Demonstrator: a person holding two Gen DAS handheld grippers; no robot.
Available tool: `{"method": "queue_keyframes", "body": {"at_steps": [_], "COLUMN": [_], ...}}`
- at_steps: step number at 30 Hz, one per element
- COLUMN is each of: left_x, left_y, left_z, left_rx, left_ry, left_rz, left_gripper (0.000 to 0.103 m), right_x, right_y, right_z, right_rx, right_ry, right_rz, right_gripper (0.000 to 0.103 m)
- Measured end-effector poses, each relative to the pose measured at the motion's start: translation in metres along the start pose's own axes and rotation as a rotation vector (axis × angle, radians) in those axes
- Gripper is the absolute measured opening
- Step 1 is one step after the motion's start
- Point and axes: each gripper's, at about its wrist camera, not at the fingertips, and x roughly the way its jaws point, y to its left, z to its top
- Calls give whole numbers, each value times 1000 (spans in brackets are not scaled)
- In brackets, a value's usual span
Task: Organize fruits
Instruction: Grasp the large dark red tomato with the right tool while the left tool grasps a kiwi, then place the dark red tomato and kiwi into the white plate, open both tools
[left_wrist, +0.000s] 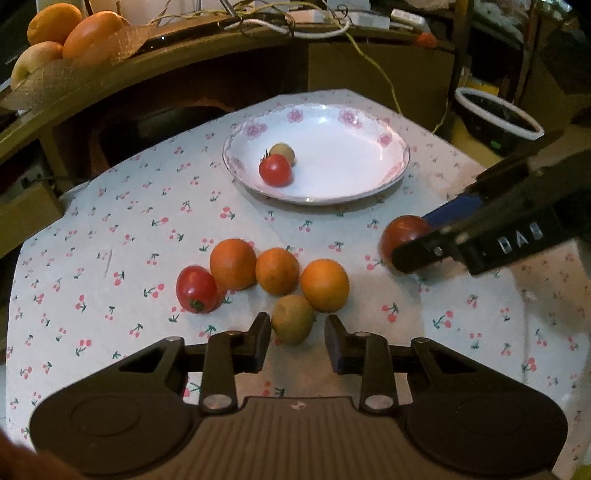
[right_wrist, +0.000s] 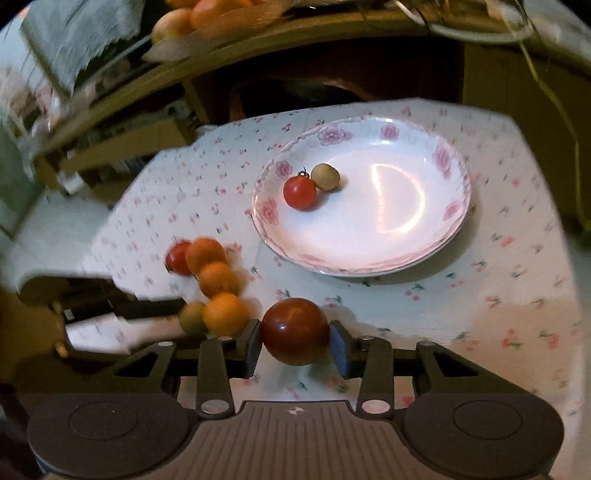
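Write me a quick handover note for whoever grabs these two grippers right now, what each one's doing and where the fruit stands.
Right gripper: shut on the dark red tomato, down by the tablecloth.
Left gripper: jaws around the green fruit; one pad touches it, the other stands clear, so it is not gripped yet.
Done: one small red tomato and one green fruit lie in the flowered plate.
Left: the held tomato, the green fruit, another red tomato and three oranges on the cloth, presumably all bound for the plate.
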Motion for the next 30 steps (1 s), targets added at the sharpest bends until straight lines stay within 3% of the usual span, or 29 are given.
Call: {"method": "queue_keyframes", "body": {"at_steps": [12,18,26,30], "left_x": [8,5,-8,-2], "left_y": [0,1,-3,-7], "left_z": [2,4,13,13], "left_rx": [-11,-27,-25,-9], "left_ry": [-2,20,-7,16], "left_rz": [18,18,19,28], "left_gripper": [39,31,31,31], "right_x": [8,7,-2,-4], "right_y": [4,3,5,2], "right_z": [-5,-7,-6,-3], "right_rx": [-80,-68,-74,-64], "right_ry": [3,0,-29,-38], "right_rz": [-25,-17,-25,-34], "right_gripper": [41,40,40,40]}}
